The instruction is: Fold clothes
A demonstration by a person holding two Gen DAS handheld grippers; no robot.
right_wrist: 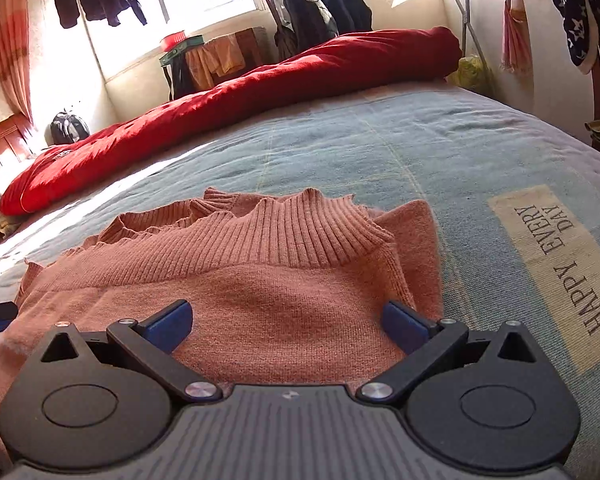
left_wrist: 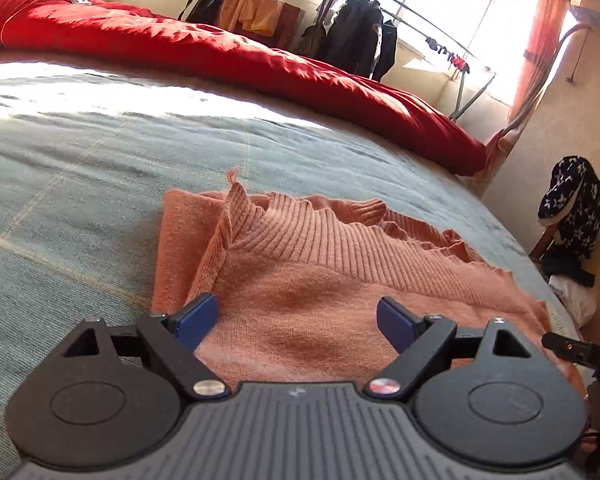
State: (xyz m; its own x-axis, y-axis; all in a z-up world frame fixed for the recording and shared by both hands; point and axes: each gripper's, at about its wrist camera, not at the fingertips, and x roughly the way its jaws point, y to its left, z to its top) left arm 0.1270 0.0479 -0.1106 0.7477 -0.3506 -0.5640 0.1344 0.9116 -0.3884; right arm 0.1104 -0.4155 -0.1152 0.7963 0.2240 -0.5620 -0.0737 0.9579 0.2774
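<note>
A salmon-pink knitted sweater (left_wrist: 300,292) lies folded on the blue bedcover (left_wrist: 80,184), its ribbed hem bunched up at the far side. My left gripper (left_wrist: 296,320) hovers over its left part, open, blue pads wide apart with nothing pinched. In the right wrist view the same sweater (right_wrist: 268,288) fills the foreground. My right gripper (right_wrist: 288,324) is over its right part, open as well, pads spread above the knit. A black piece of the right gripper (left_wrist: 572,350) shows at the left view's right edge.
A rolled red quilt (right_wrist: 220,116) lies along the far side of the bed. The cover carries a "HAPPY EVERY DAY" label (right_wrist: 560,268) to the right. Beyond the bed stand a clothes rack (right_wrist: 320,4) with dark jackets, and a chair with star-print cloth (left_wrist: 572,204).
</note>
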